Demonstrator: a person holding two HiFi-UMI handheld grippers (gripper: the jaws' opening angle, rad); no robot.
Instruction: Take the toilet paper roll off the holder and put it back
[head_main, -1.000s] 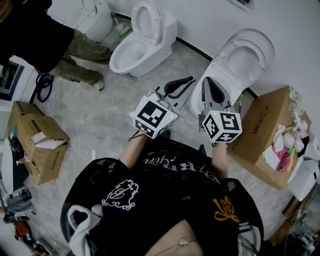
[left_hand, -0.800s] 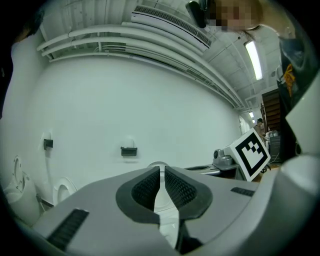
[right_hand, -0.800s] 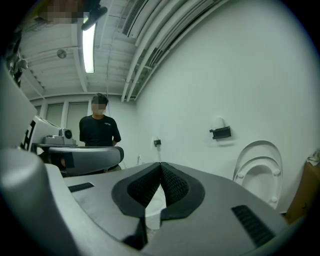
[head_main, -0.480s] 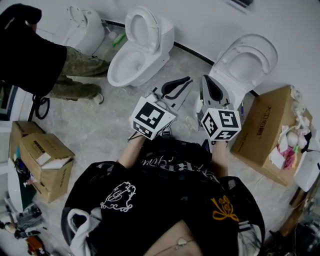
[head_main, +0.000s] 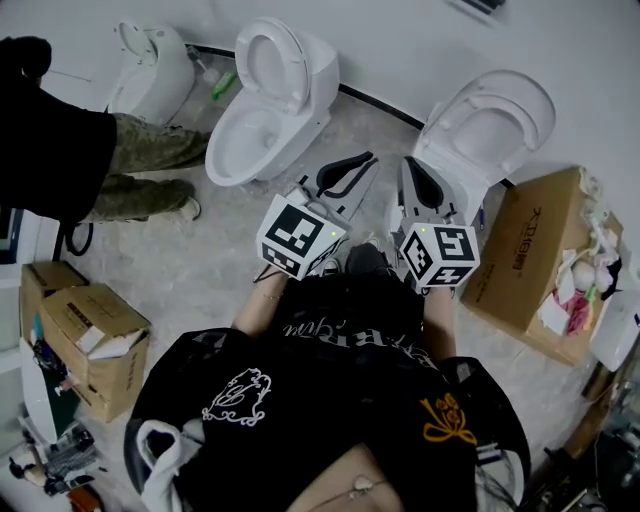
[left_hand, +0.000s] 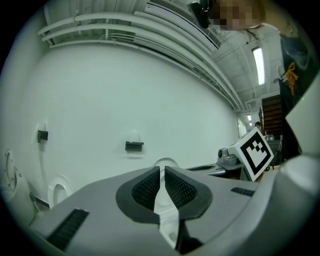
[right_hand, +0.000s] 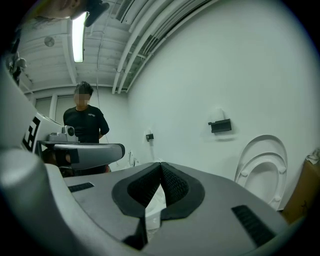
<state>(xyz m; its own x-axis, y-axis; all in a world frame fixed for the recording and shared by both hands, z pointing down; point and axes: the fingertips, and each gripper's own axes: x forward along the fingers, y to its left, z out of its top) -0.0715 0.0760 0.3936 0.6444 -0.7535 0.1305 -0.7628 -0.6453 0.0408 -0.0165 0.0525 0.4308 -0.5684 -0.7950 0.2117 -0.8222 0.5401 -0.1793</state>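
Observation:
My left gripper (head_main: 370, 158) and right gripper (head_main: 408, 162) are held side by side, level, pointing at the white wall behind the toilets. The left gripper (left_hand: 162, 170) has its black pads together with nothing between them. The right gripper (right_hand: 160, 165) is shut and empty too. On the wall hang small black holders: one holder (left_hand: 134, 146) ahead in the left gripper view, another holder (right_hand: 220, 126) beside a raised toilet lid (right_hand: 264, 165) in the right gripper view. I can make out no toilet paper roll in any view.
Three white toilets stand along the wall: left toilet (head_main: 150, 65), middle toilet (head_main: 262, 110), right toilet (head_main: 485, 120). An open cardboard box (head_main: 530, 255) sits at the right, more boxes (head_main: 85, 335) at the left. A person in camouflage trousers (head_main: 140, 165) stands at the left.
Both grippers have travelled forward together toward the wall, jaws unchanged. In the head view the boxes, middle toilet and bystander have slid left and down.

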